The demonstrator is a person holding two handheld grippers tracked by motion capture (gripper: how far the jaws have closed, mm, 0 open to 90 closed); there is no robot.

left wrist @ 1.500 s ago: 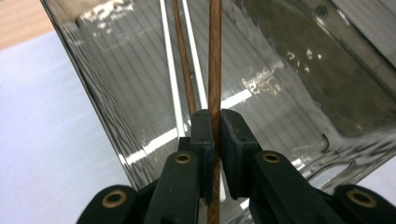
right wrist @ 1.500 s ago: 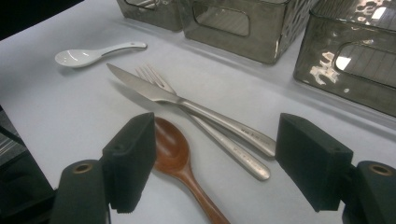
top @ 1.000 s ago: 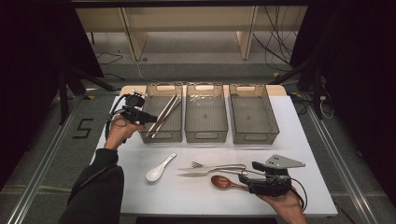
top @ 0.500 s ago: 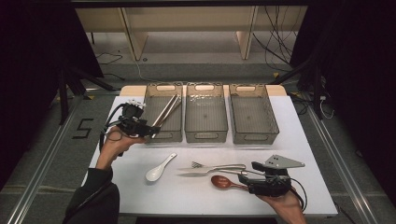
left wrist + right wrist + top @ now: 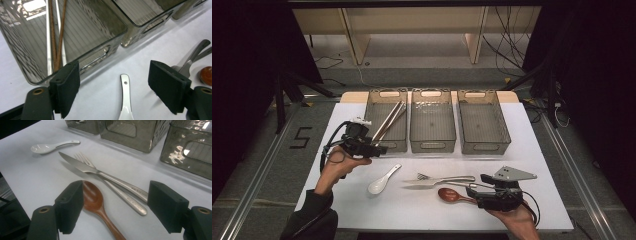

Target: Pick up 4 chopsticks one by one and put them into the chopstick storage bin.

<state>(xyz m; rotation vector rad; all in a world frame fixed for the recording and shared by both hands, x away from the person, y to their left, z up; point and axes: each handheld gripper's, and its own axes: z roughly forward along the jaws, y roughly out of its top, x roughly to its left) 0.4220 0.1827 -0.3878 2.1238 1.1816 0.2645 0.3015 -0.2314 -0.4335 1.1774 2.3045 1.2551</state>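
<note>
My left gripper hovers by the near left corner of the left bin. Its jaws have just been opening and stand open with nothing gripped. Two pairs of chopsticks, metal and brown, lie in that bin. A white ceramic spoon lies on the table below the left gripper, its handle in line with the jaws. My right gripper rests open at the table's near right. The wooden spoon lies on the table between its jaws, not pinched.
A fork and a knife lie crossed on the white table, just beyond the wooden spoon. The middle bin and the right bin stand empty in a row at the back.
The left hand has drawn back from the left bin toward the table's near side, and its jaws have opened wider. The right hand has stayed still.
</note>
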